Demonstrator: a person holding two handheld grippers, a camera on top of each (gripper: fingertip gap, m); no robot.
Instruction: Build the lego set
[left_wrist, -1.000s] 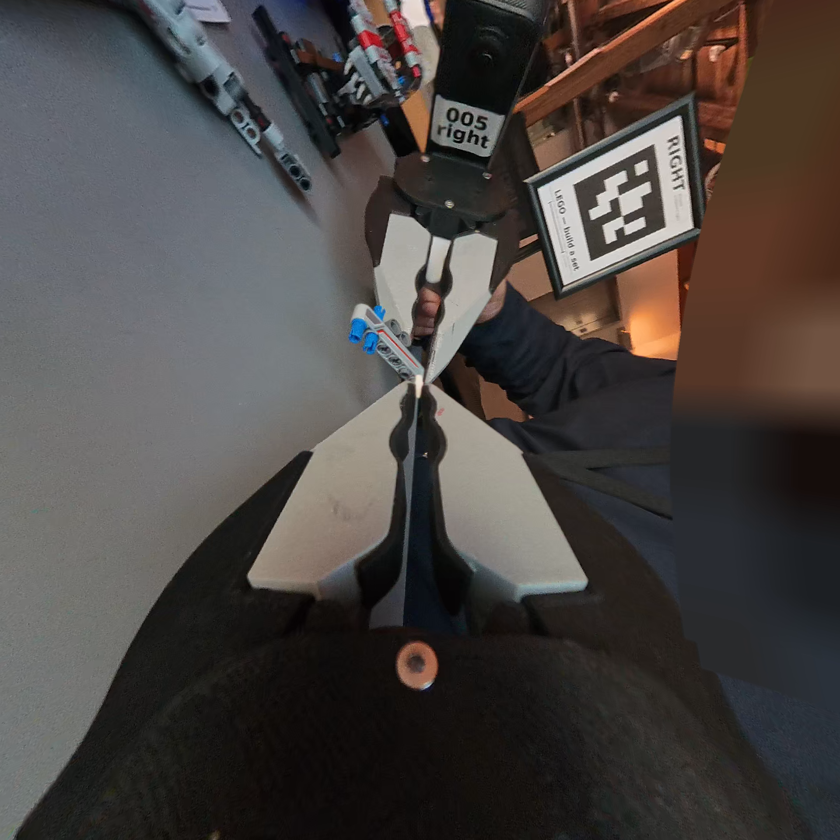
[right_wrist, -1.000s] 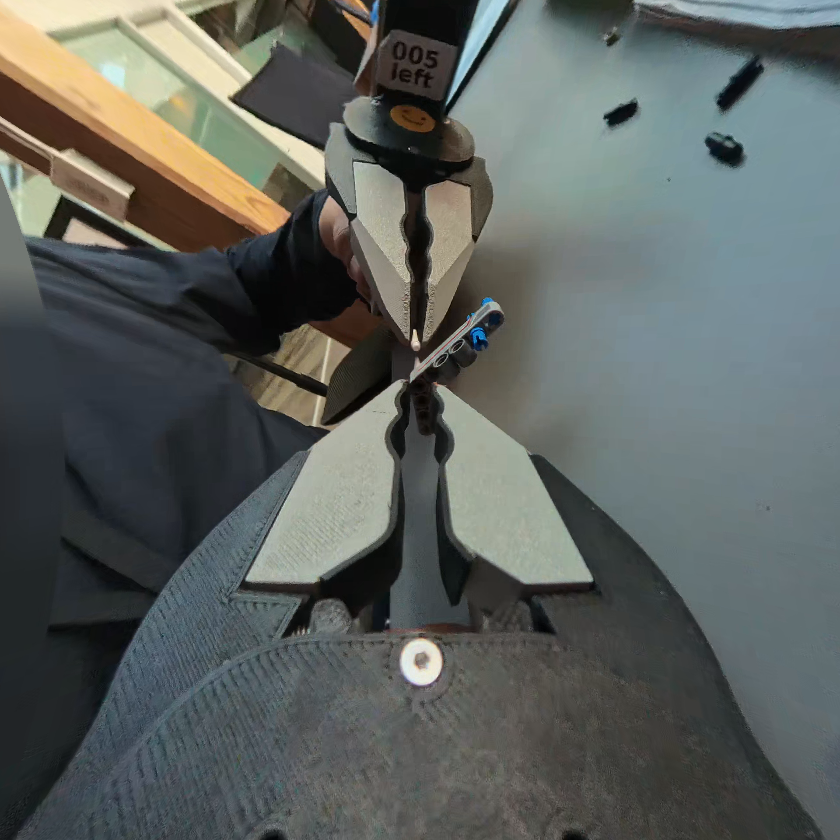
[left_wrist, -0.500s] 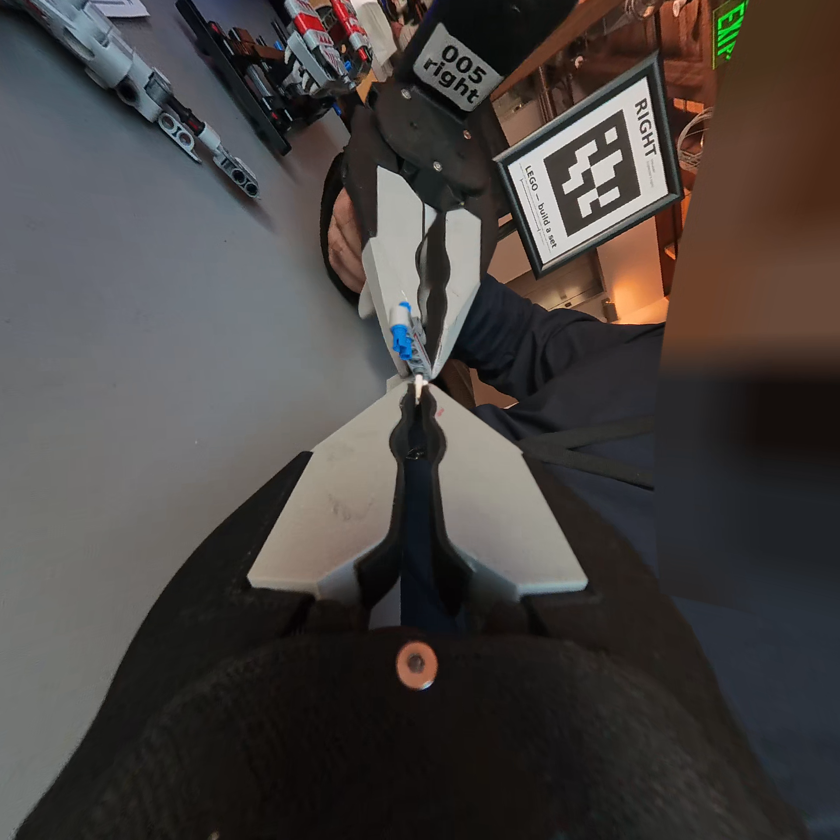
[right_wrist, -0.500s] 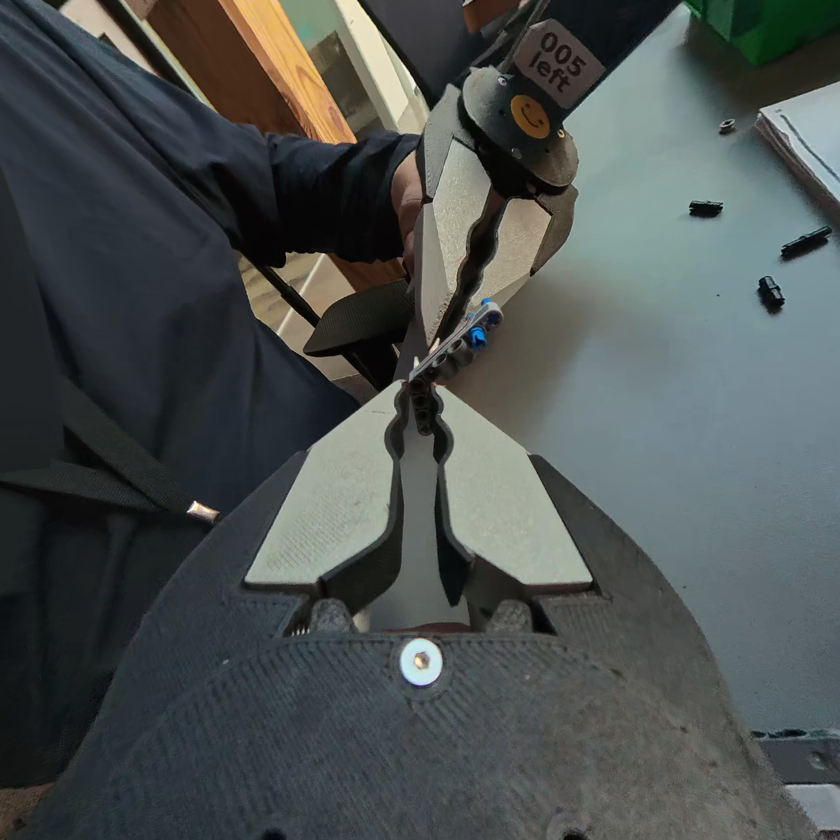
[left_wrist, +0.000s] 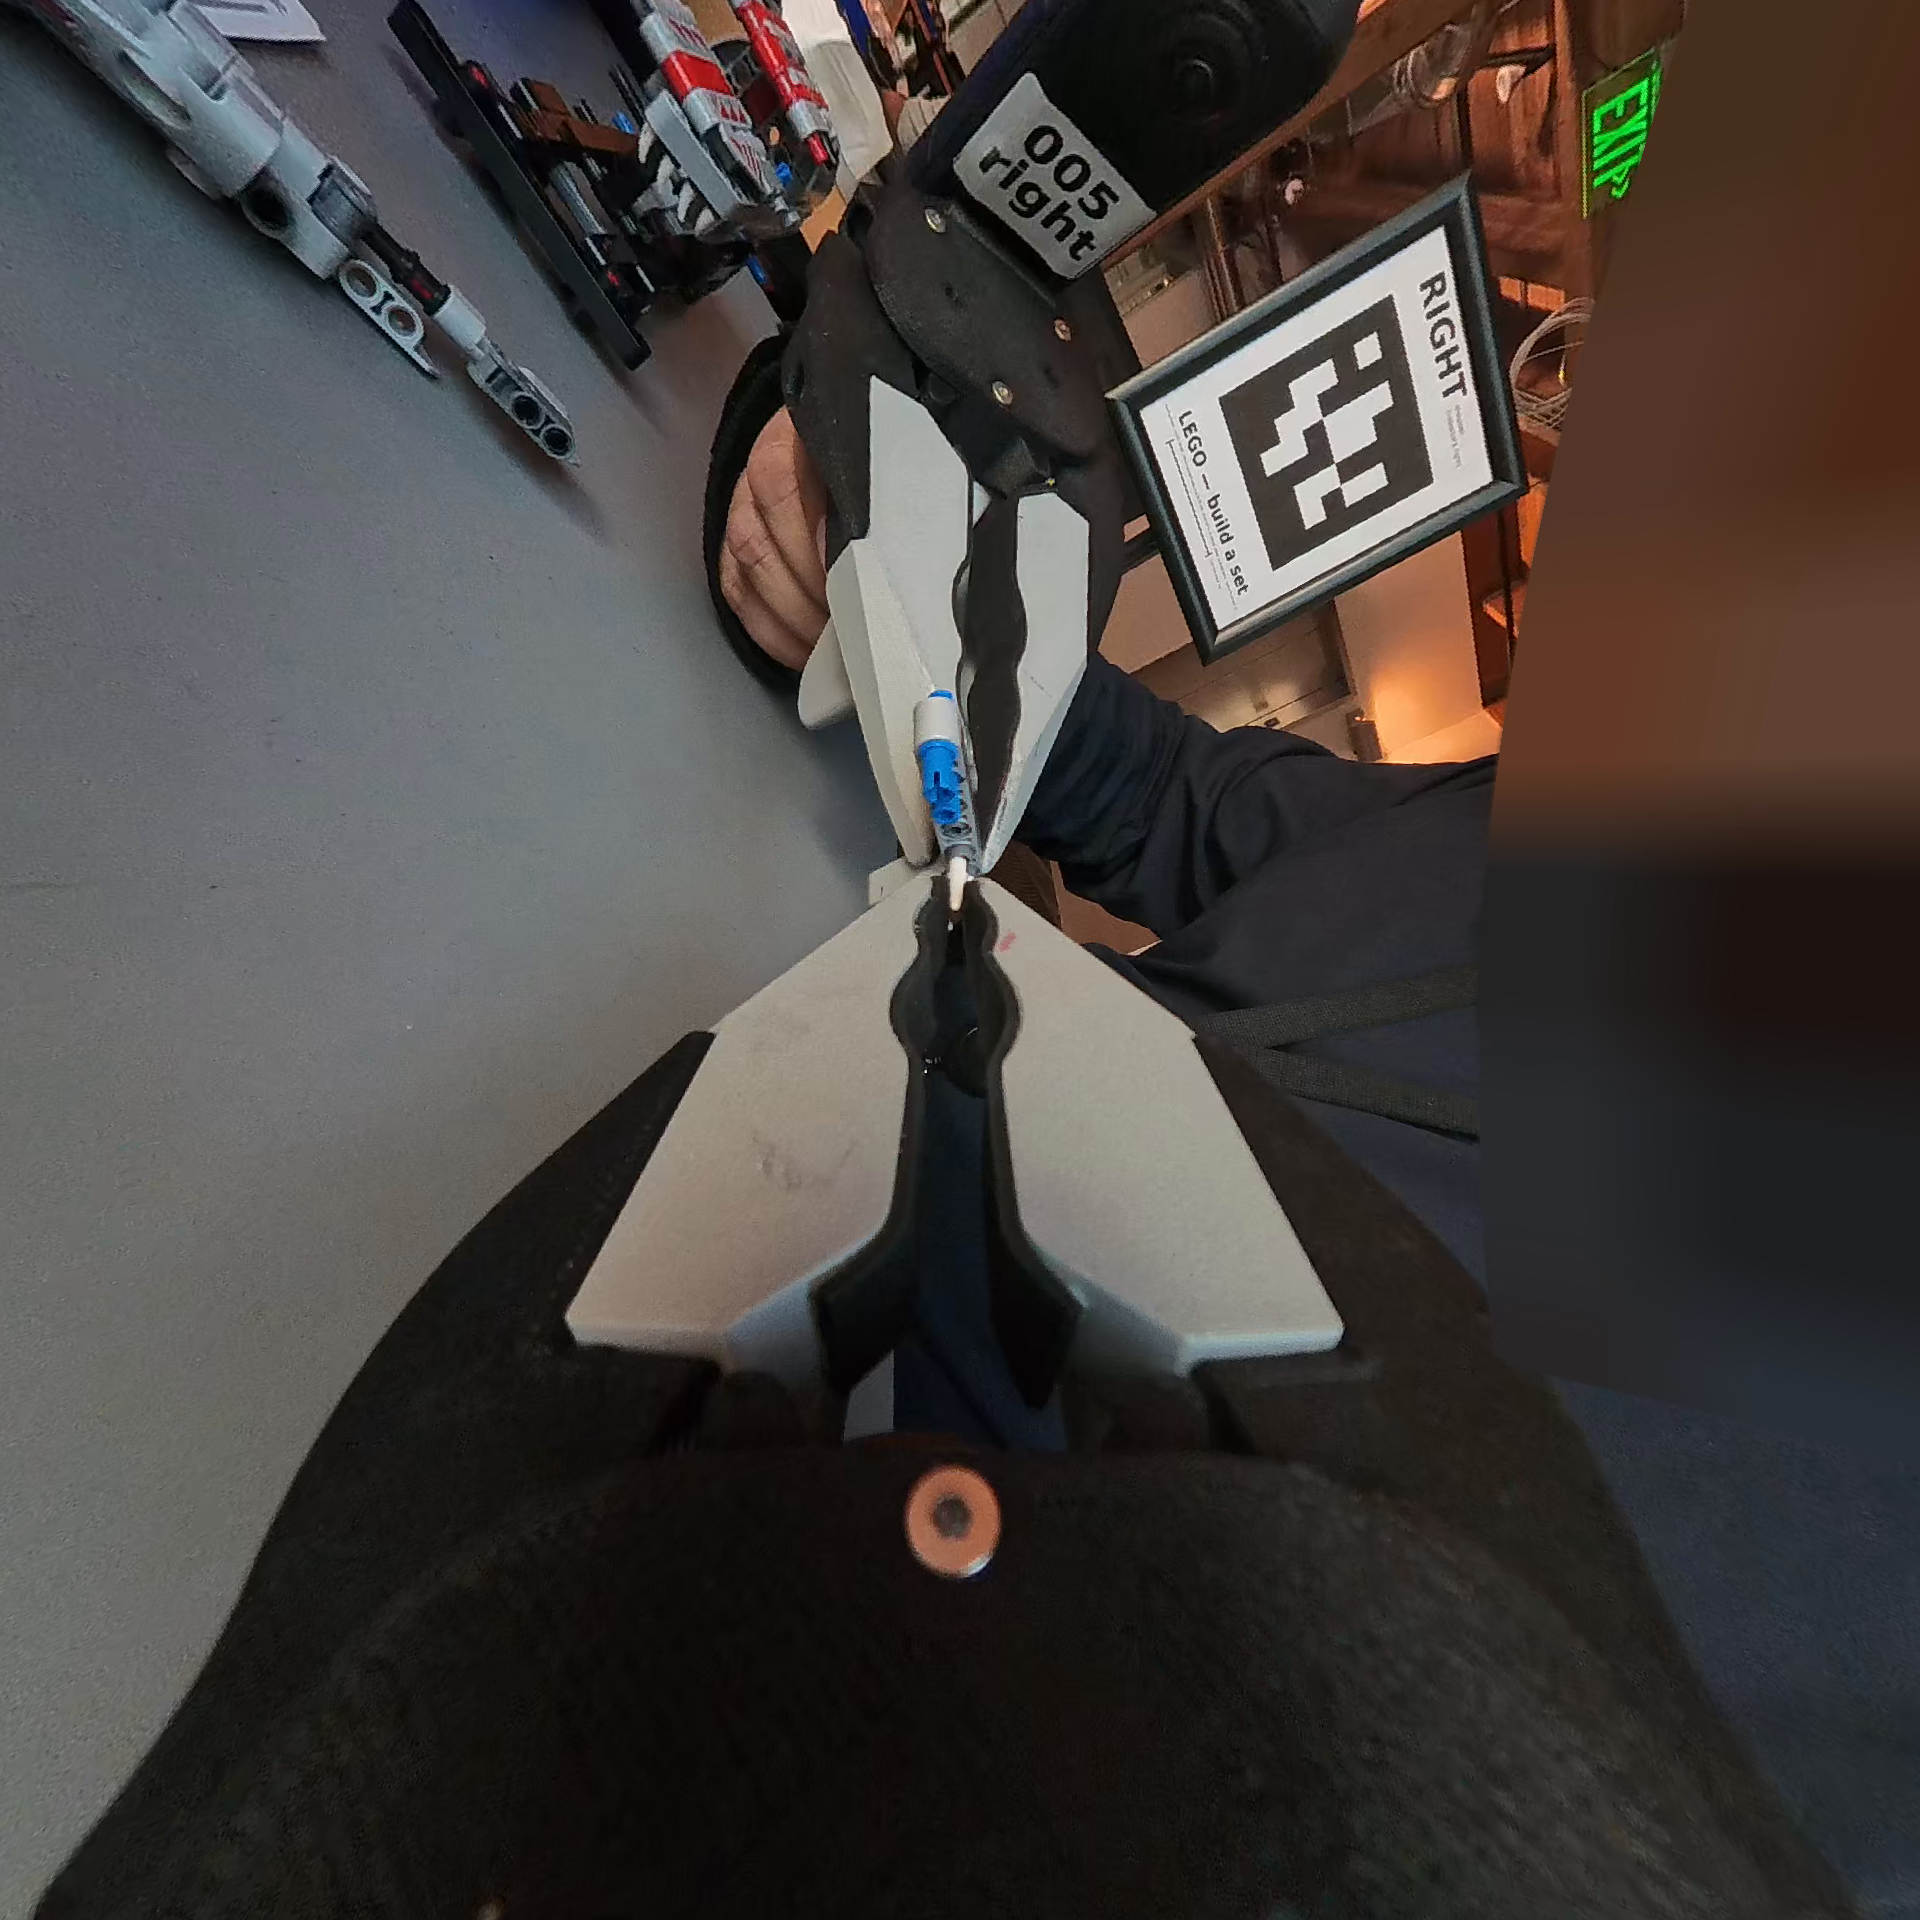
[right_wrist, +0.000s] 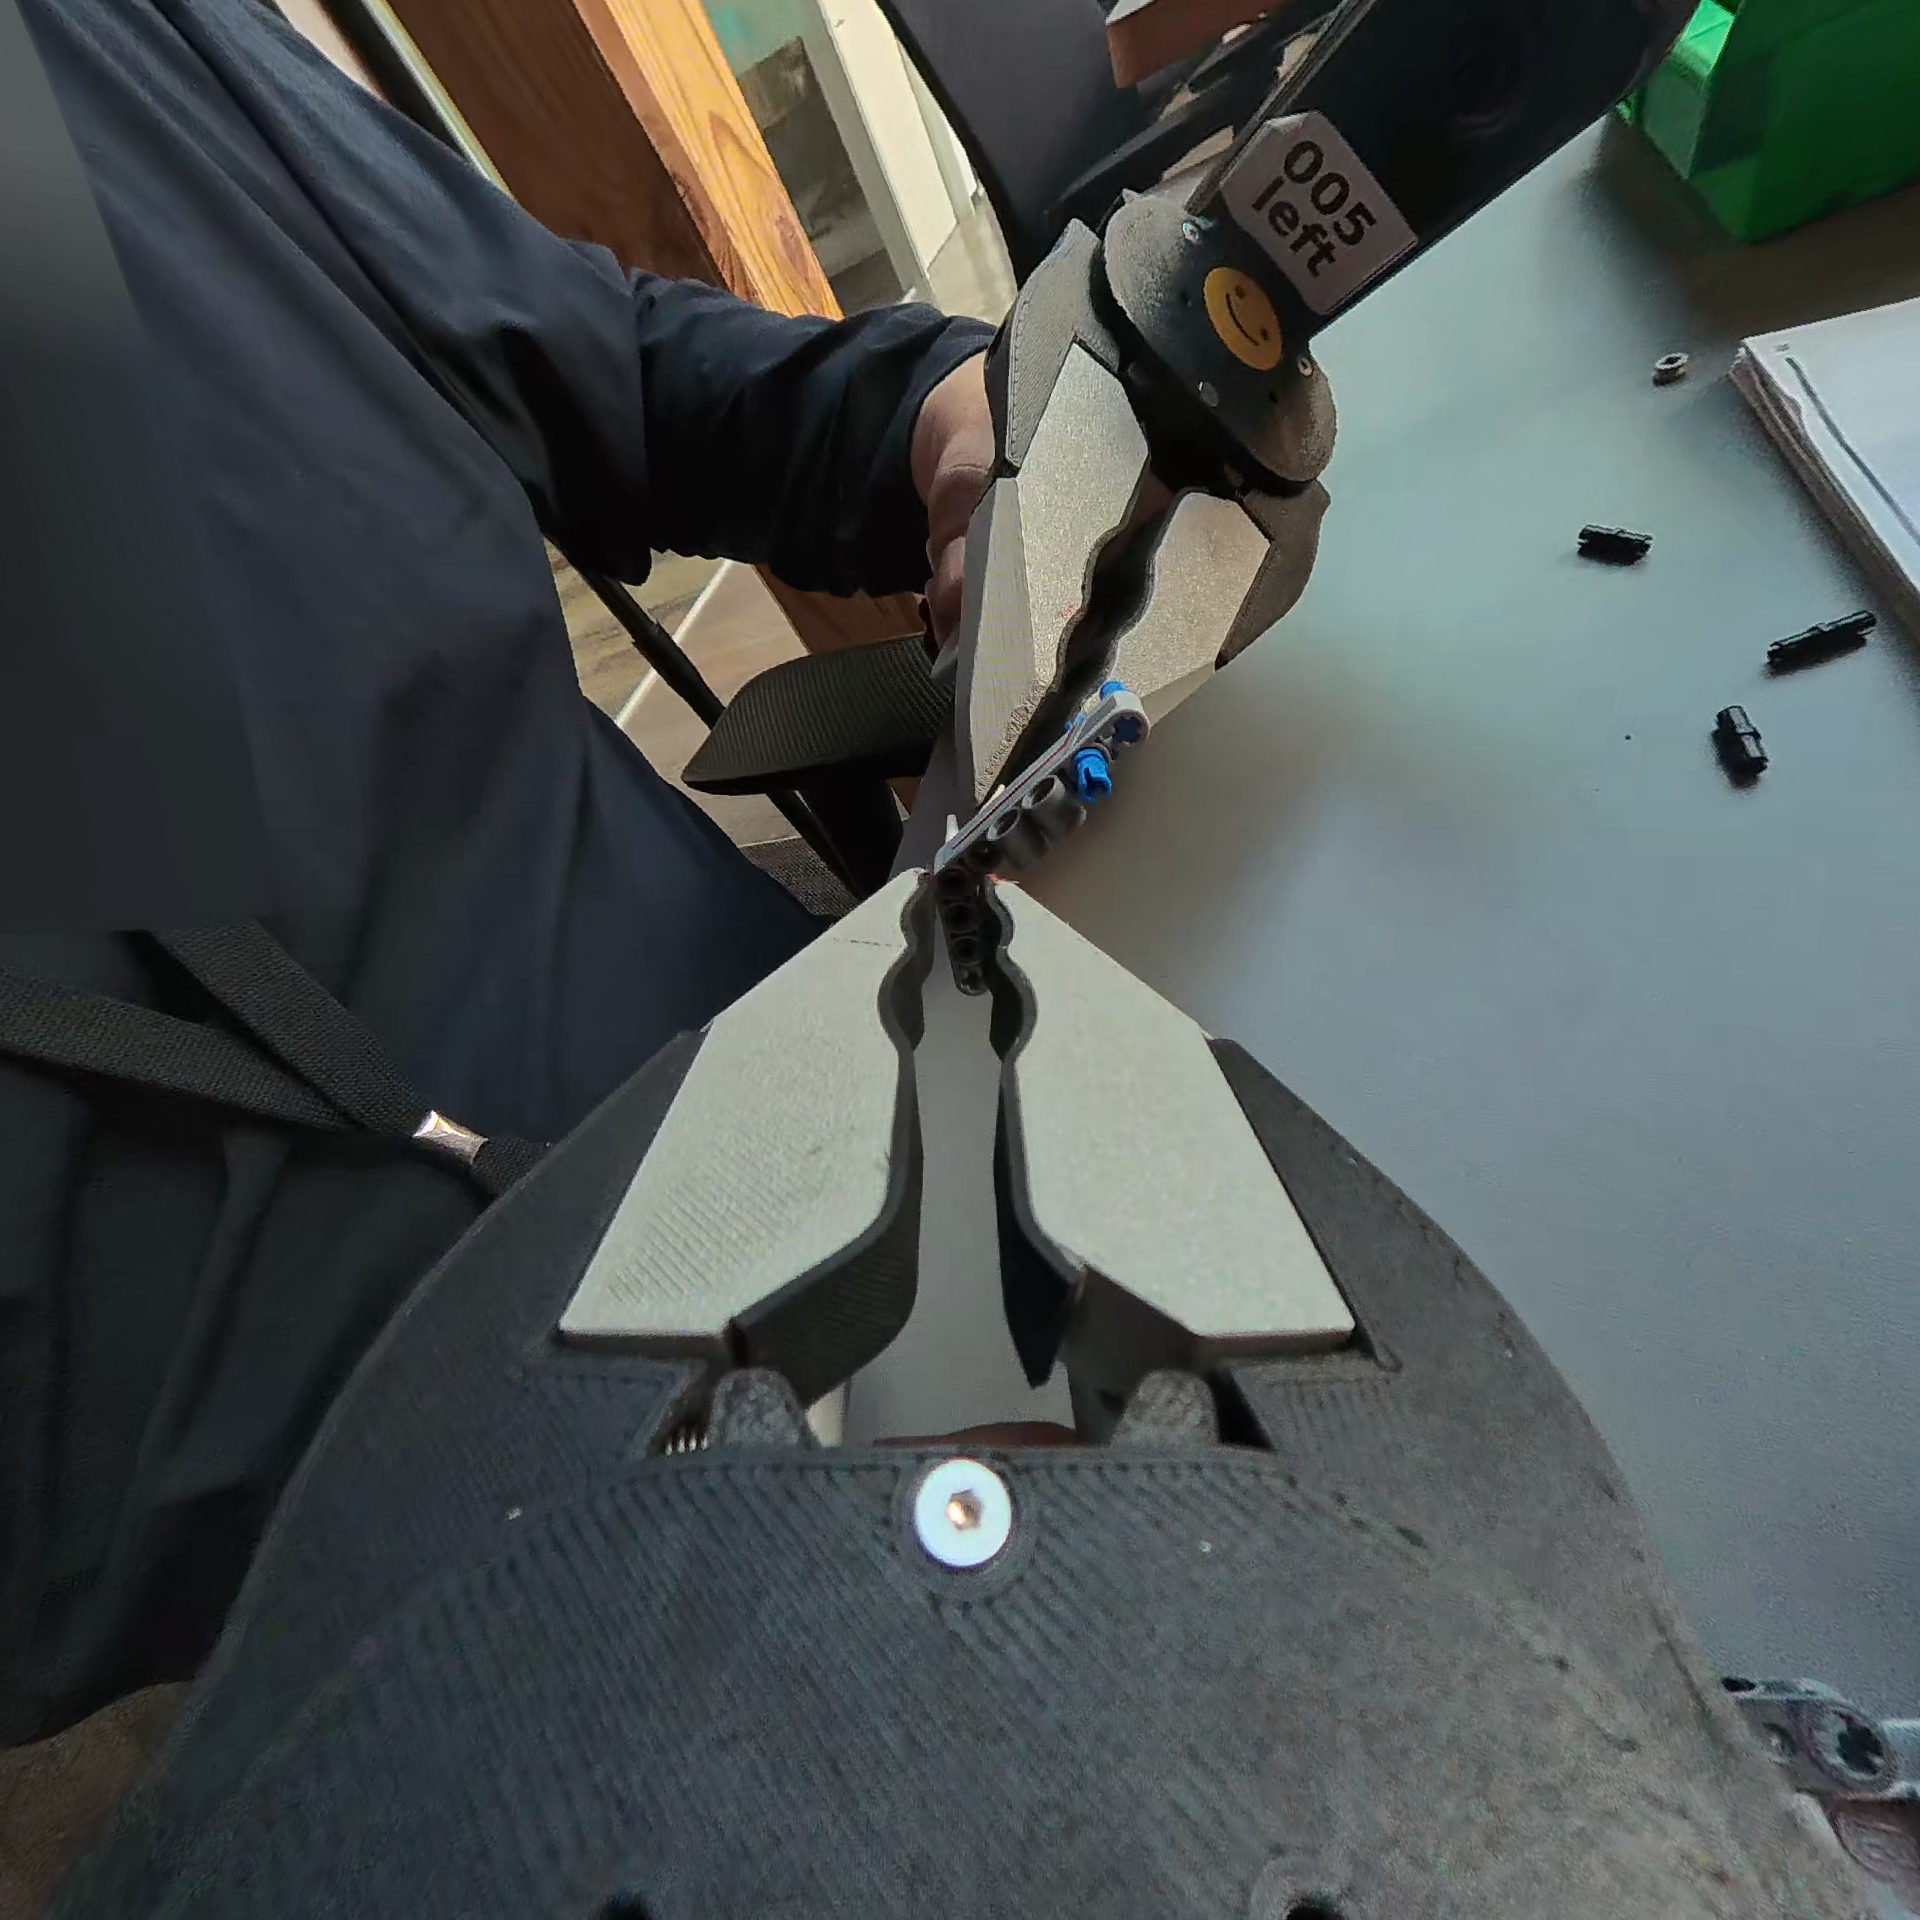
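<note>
My right gripper (right_wrist: 961, 896) is shut on the dark end of a small lego beam assembly (right_wrist: 1023, 821), a grey and white beam with blue pins (right_wrist: 1088, 771). In the left wrist view the assembly (left_wrist: 943, 774) shows edge-on in the right gripper (left_wrist: 961, 847). My left gripper (left_wrist: 954, 906) is shut on a small white pin (left_wrist: 954, 891), whose end touches the end of the beam assembly. The two grippers meet tip to tip above the grey table (left_wrist: 312, 779). The left gripper's fingers (right_wrist: 1049, 582) reach down to the beam, and its tips are hidden behind it.
Partly built lego models lie at the back of the table, a grey one (left_wrist: 260, 166) and a black, red and white one (left_wrist: 665, 177). A framed marker sign (left_wrist: 1320, 416) stands behind. Loose black pins (right_wrist: 1740, 738), a booklet (right_wrist: 1849, 447) and a green box (right_wrist: 1766, 114) are on the table. The grippers are tip to tip, or close to it.
Both grippers have tilted and swung while staying tip to tip. The beam assembly has turned from side-on to edge-on in the left wrist view. The white pin stays at the beam's end.
</note>
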